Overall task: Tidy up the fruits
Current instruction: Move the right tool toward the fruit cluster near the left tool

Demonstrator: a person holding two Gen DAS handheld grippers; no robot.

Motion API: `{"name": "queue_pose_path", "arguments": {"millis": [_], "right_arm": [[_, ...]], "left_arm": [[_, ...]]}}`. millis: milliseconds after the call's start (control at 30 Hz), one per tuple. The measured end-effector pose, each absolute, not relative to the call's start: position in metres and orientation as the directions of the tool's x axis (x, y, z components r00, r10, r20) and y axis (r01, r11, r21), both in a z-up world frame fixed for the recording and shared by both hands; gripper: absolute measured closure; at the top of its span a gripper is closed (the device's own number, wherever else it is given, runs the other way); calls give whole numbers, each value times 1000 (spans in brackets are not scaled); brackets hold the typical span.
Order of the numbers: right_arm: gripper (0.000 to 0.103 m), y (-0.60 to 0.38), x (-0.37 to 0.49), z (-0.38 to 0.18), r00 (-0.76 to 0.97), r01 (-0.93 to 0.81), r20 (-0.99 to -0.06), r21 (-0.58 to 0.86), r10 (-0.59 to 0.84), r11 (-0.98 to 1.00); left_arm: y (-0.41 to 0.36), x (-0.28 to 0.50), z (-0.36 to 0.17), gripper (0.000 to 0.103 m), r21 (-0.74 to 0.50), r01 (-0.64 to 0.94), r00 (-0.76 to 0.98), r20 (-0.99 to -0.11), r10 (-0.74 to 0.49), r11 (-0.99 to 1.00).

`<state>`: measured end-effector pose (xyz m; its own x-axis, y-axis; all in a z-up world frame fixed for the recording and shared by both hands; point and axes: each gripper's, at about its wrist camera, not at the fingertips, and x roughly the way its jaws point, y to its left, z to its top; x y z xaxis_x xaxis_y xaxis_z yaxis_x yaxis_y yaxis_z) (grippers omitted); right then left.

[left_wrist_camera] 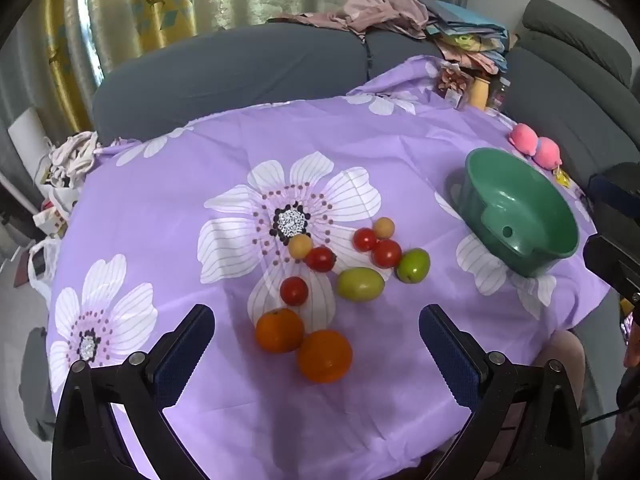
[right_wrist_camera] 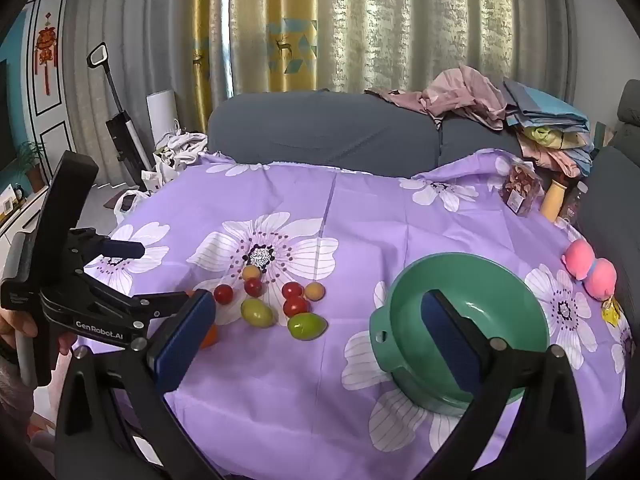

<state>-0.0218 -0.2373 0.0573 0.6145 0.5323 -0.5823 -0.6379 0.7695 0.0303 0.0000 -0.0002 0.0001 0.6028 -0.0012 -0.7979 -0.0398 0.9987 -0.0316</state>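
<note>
Left wrist view: left gripper point(left_wrist_camera: 316, 352) fingers spread wide, empty, hovering above two oranges point(left_wrist_camera: 304, 344) touching each other near counter's front. Beyond them: four red tomatoes point(left_wrist_camera: 320, 259), two green fruits point(left_wrist_camera: 360, 284), two small yellow-orange fruits point(left_wrist_camera: 300, 245), loosely clustered on purple floral cloth point(left_wrist_camera: 240, 140). Green bowl point(left_wrist_camera: 520, 216) empty, well apart to right. Right wrist view: right gripper point(right_wrist_camera: 316, 332) fingers spread wide, empty, right finger in front of bowl.

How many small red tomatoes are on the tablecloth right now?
4: two touching each other beside the green fruits, one against a yellow fruit near the flower's centre, one alone above the oranges. None appears hidden.
</note>
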Motion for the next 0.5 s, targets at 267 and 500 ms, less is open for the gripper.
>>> {"name": "queue_pose_path", "arguments": {"millis": [267,500], "right_arm": [[0,-234,-21,53,608,-632,-597,37,524,774],[0,-232,-18,50,605,-617,-610,47,512,786]], "left_arm": [[-2,1,-1,1,-35,-26,600,-800,-12,999],[0,-3,2,1,-42,-30,596,-802,-15,999]]}}
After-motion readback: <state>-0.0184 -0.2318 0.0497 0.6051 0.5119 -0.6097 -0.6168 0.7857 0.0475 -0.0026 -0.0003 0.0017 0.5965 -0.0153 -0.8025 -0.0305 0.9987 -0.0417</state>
